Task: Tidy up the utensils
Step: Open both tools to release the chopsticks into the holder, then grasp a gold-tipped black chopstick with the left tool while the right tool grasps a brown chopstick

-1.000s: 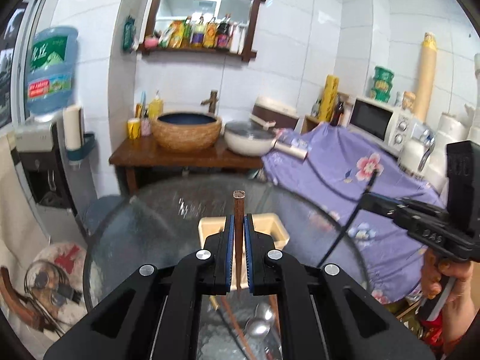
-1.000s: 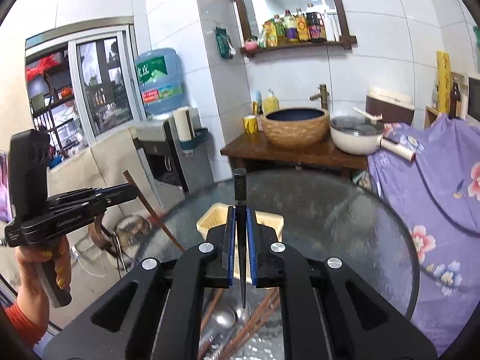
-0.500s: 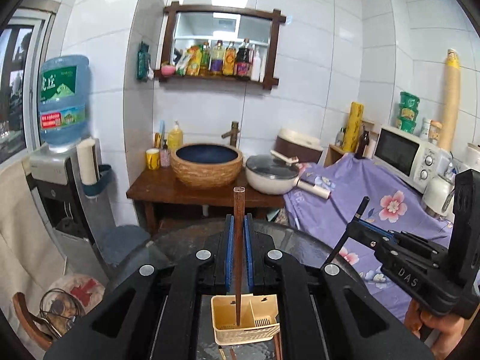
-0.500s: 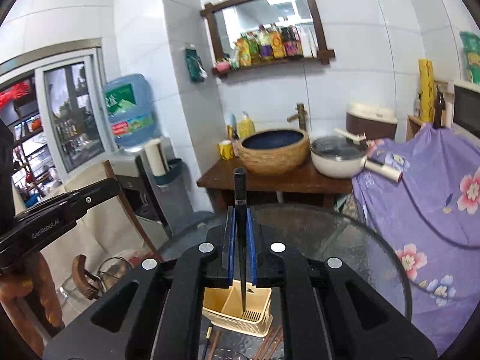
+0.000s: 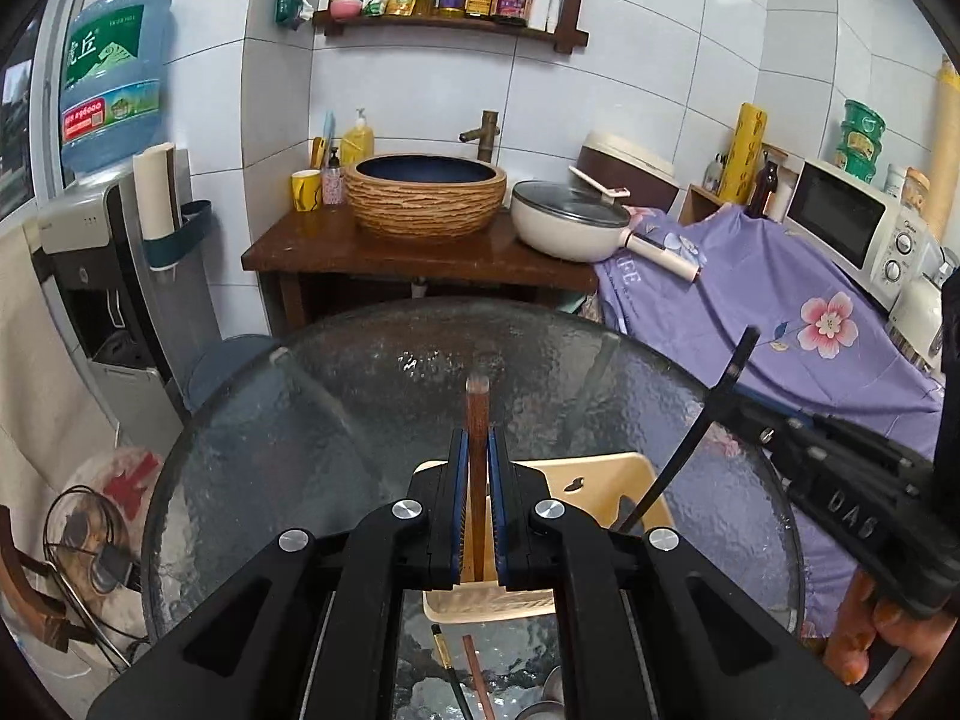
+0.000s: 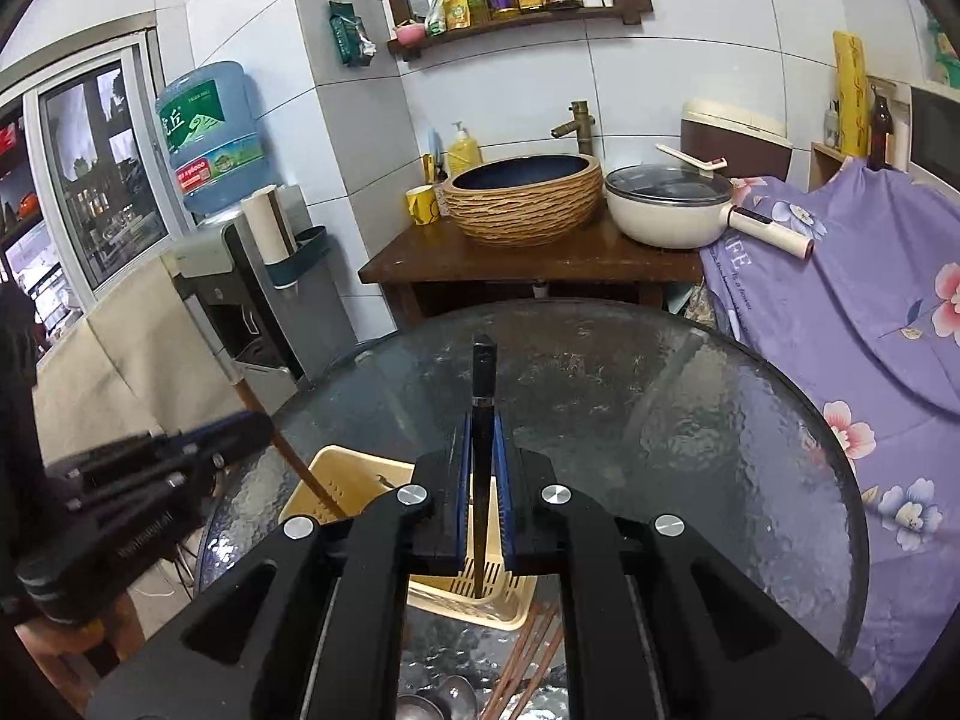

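Left gripper [image 5: 477, 474] clamped on brown wooden chopstick [image 5: 478, 420], lower end over cream utensil caddy [image 5: 606, 480] on glass table [image 5: 372, 396]. Right gripper [image 6: 480, 456] pinching black chopstick [image 6: 483, 378], tip at caddy's slotted floor [image 6: 486, 579]. Step: depositing. Next: lower, loosen both grips.
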